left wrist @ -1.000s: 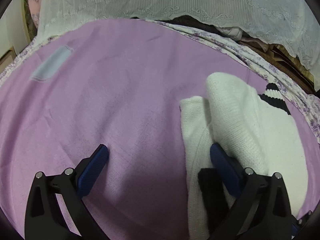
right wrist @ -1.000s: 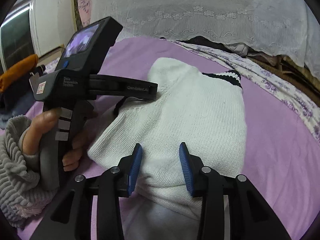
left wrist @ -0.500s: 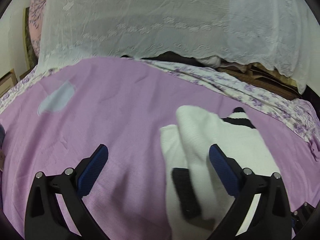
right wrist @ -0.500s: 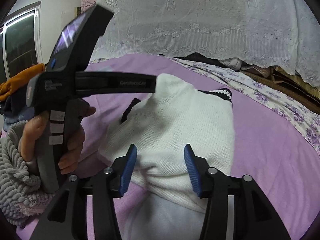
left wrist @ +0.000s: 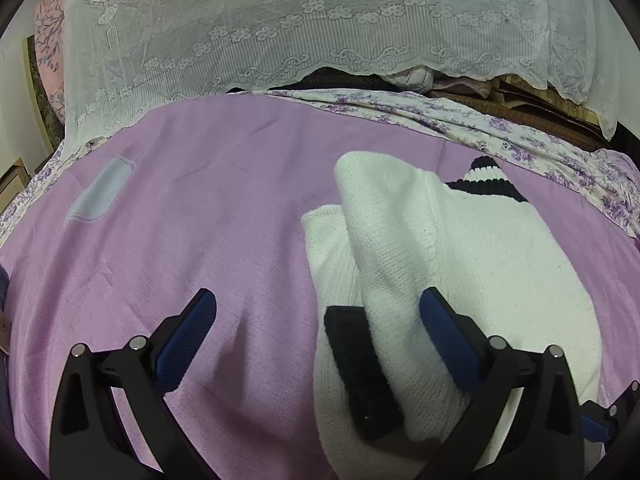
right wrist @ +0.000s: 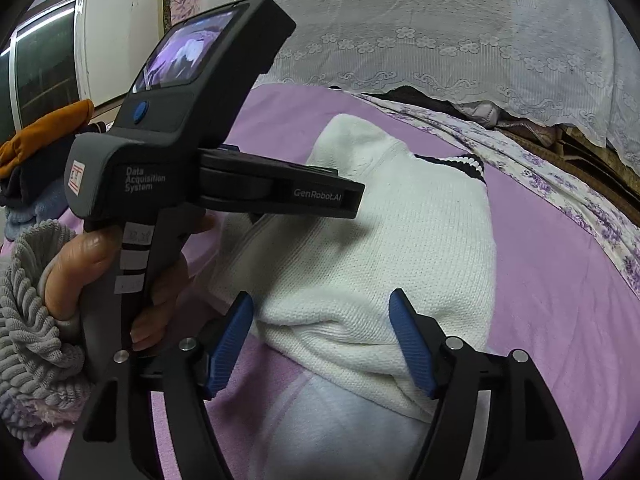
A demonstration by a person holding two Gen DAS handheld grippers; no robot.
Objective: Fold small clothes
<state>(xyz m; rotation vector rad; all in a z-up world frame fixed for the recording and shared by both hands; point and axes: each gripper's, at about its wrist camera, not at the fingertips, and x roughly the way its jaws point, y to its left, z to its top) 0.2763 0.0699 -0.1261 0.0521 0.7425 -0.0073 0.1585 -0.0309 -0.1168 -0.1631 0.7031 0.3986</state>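
The white knit sweater (right wrist: 400,240) is lying half-folded on the purple bed (left wrist: 200,220), right of centre. It's judged soft, floppy and light, best pinched at a doubled edge near the black cuff (left wrist: 360,372). The right gripper (right wrist: 324,340) has just been opened, with the near fold between the jaws but not pressed. The left gripper (left wrist: 316,332) is spread wide, nothing gripped. The sweater's near hem is cut off, and the underside can't be made out.

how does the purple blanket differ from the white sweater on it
The blanket is plain purple and spread nearly flat. The sweater is white knit with black striped trim, folded over itself into a raised bundle. The blanket covers most of the bed. The sweater takes up only a part of it. Both are soft fabric.
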